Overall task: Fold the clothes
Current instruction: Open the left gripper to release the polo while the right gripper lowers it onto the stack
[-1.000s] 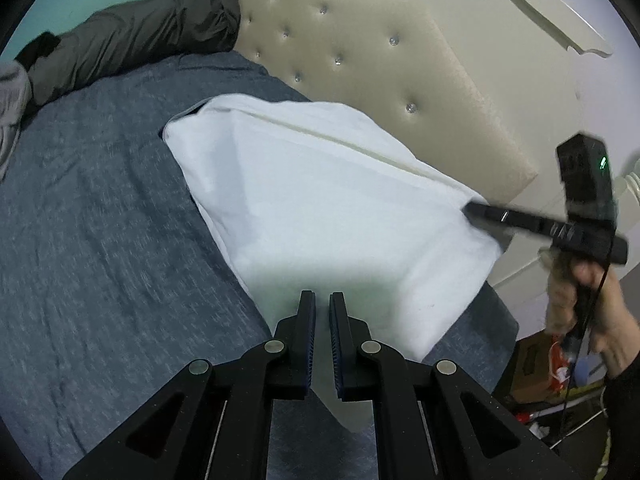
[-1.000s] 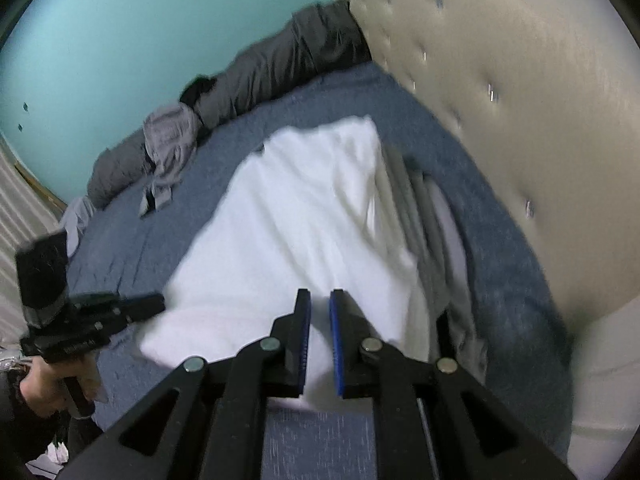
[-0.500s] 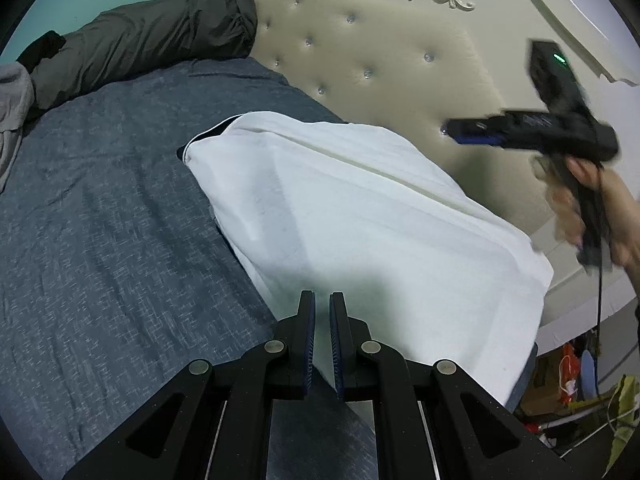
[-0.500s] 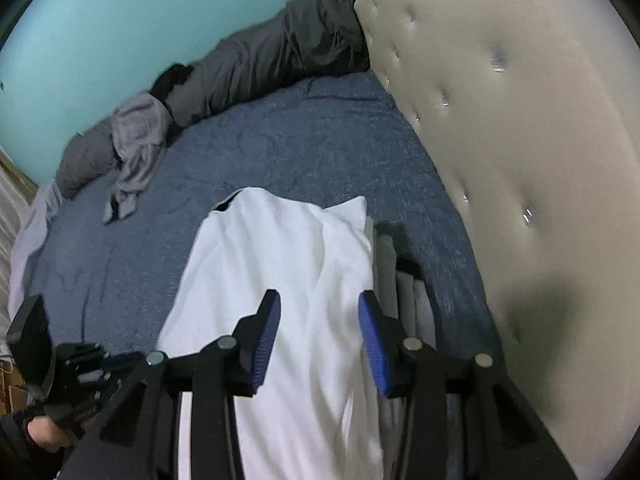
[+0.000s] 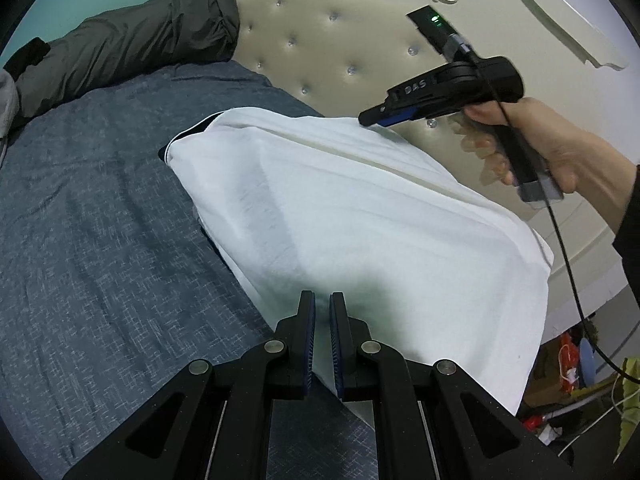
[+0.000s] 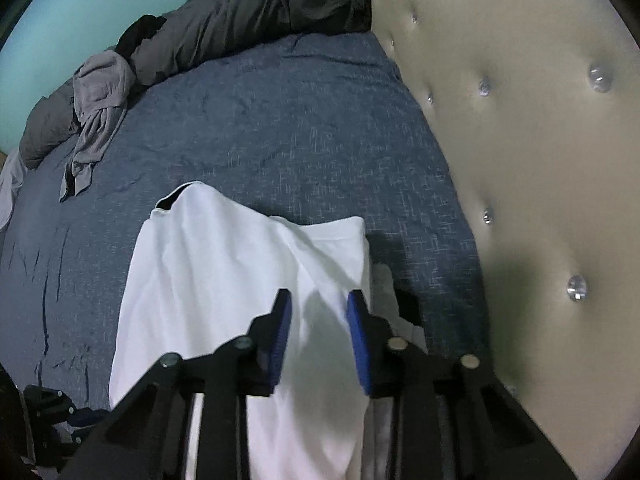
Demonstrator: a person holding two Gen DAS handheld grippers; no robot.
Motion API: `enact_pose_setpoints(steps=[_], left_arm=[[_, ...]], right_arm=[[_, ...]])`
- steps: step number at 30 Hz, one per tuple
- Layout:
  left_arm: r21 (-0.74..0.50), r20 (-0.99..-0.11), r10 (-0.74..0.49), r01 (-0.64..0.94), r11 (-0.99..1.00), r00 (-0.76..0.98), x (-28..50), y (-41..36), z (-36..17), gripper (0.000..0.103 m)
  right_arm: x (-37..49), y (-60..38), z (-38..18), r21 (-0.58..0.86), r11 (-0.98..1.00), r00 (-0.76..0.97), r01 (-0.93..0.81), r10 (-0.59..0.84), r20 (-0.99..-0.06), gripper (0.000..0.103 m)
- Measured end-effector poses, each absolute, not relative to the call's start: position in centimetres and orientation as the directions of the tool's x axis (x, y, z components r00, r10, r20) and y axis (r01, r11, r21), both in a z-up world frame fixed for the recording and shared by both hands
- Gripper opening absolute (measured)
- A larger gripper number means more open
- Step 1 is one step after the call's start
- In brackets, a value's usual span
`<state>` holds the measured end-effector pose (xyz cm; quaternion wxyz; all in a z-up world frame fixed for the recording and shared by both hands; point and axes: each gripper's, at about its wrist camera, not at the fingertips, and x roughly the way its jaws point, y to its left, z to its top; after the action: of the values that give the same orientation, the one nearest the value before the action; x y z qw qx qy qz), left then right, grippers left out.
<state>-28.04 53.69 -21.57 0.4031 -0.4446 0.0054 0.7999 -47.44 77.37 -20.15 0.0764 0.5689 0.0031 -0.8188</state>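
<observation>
A white garment [image 5: 360, 216] lies partly folded on the blue bedspread [image 5: 100, 240], close to the headboard. My left gripper [image 5: 322, 304] is shut at the garment's near edge, and the cloth seems pinched between its pads. A hand holds my right gripper [image 5: 366, 118] over the far side of the garment. In the right wrist view the right gripper [image 6: 318, 300] points steeply down over the white garment [image 6: 224, 280]. Its jaws stand apart and are closing; the cloth lies below them, untouched by the blue pads [image 6: 356, 320]. The left gripper [image 6: 86, 416] shows at the garment's lower left corner.
A cream tufted headboard [image 6: 520, 140] runs along the right of the bed. A dark grey jacket [image 5: 132, 44] and a light grey garment [image 6: 100, 96] lie at the far edge by the teal wall. Clutter and cables sit on the floor [image 5: 580, 380].
My right gripper let go of the garment's edge, opened, and swung toward the headboard, tipping downward. The white cloth settled flat. My left gripper stayed shut and shifted slightly.
</observation>
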Motion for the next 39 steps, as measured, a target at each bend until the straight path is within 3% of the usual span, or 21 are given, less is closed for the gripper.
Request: enact_pose_setpoints(steps=[5, 13, 21, 28, 31, 33, 34, 39], left_arm=[[-0.351, -0.712, 0.644, -0.653, -0.671, -0.279, -28.0, 53.7, -21.8, 0.008], [-0.371, -0.703, 0.655, -0.642, -0.671, -0.277, -27.9, 53.4, -22.1, 0.008], [-0.366, -0.706, 0.652, -0.647, -0.669, -0.275, -27.8, 53.4, -22.2, 0.008], [-0.366, -0.709, 0.649, -0.643, -0.672, -0.275, -27.8, 53.5, -22.2, 0.008], [-0.367, -0.710, 0.649, -0.643, -0.672, -0.273, -27.8, 53.5, -22.2, 0.008], [-0.370, -0.711, 0.649, -0.641, -0.673, -0.271, -27.9, 53.4, -22.2, 0.008], [-0.371, -0.712, 0.648, -0.640, -0.673, -0.269, -27.8, 53.4, -22.2, 0.008], [-0.367, -0.717, 0.643, -0.640, -0.675, -0.268, -27.7, 53.4, -21.9, 0.008]], right_arm=[[-47.5, 77.5, -20.8, 0.077, -0.988, -0.343, 0.135, -0.119, -0.932, 0.004], [-47.7, 78.7, -19.8, 0.011, -0.998, -0.439, 0.065, -0.038, -0.898, 0.002], [-48.5, 80.1, -22.0, -0.029, -0.999, -0.402, -0.026, 0.037, -0.915, 0.002], [-48.3, 80.8, -22.5, 0.030, -1.000, -0.396, 0.002, -0.028, -0.918, 0.003], [-47.9, 81.6, -21.9, 0.051, -0.999, -0.410, -0.010, -0.043, -0.911, 0.007], [-47.0, 82.8, -20.5, 0.078, -0.997, -0.442, -0.022, -0.060, -0.895, 0.025], [-46.6, 83.5, -20.0, 0.093, -0.995, -0.453, -0.031, -0.069, -0.889, 0.029], [-43.8, 84.7, -19.0, 0.222, -0.975, -0.422, -0.005, -0.199, -0.884, 0.030]])
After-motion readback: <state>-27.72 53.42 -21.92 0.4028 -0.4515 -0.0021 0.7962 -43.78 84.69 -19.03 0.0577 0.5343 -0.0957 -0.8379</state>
